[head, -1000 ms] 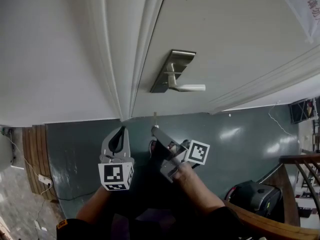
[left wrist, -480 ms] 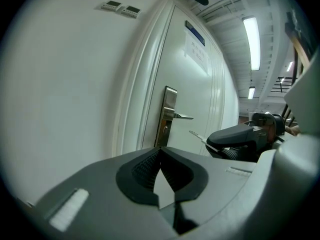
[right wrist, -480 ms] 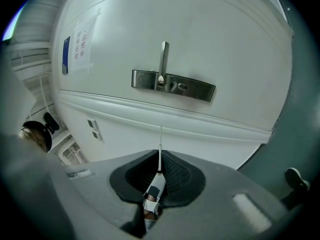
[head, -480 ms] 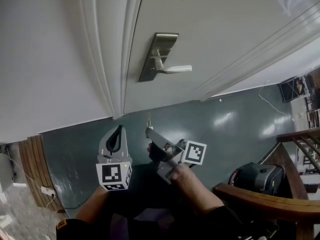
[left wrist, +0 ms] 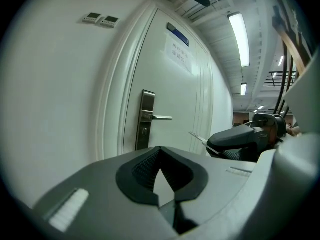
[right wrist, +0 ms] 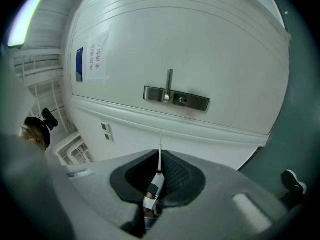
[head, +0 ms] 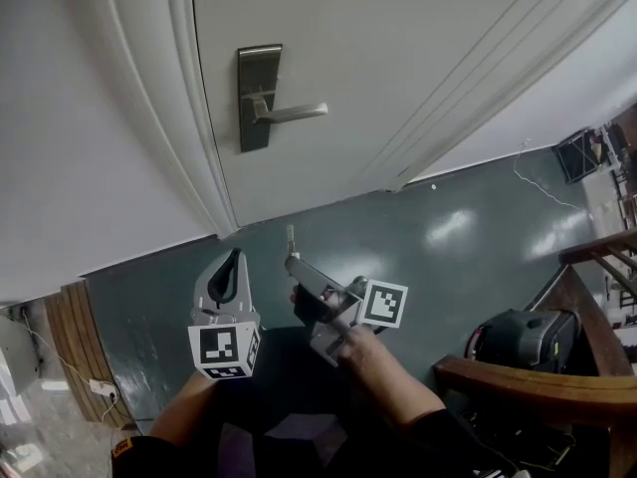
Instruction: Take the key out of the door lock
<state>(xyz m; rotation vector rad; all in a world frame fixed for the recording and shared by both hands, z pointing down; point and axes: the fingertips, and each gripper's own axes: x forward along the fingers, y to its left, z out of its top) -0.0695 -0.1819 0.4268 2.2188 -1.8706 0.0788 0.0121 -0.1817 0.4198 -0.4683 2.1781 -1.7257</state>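
Observation:
The white door's steel lock plate (head: 258, 96) with its lever handle (head: 294, 114) is at upper left in the head view, well away from both grippers. My right gripper (head: 293, 261) is shut on the key (head: 291, 237), whose thin blade sticks up past the jaw tips over the dark green floor. In the right gripper view the key (right wrist: 159, 156) stands between the pads, pointing toward the lock plate (right wrist: 176, 99). My left gripper (head: 231, 259) hangs just left of it, shut on nothing. The left gripper view shows the lock plate (left wrist: 145, 119) and the key (left wrist: 197, 137).
A black bag (head: 513, 339) and a wooden railing (head: 528, 381) are at lower right. A wood panel (head: 75, 337) and a cable (head: 40, 352) sit at lower left. A paper notice (right wrist: 97, 56) hangs on the door. The door frame (head: 149, 118) runs left of the lock.
The head view has swung, so the door and lock plate slid left and stand more upright in the picture. Both grippers stay about where they were, the key still in the right one.

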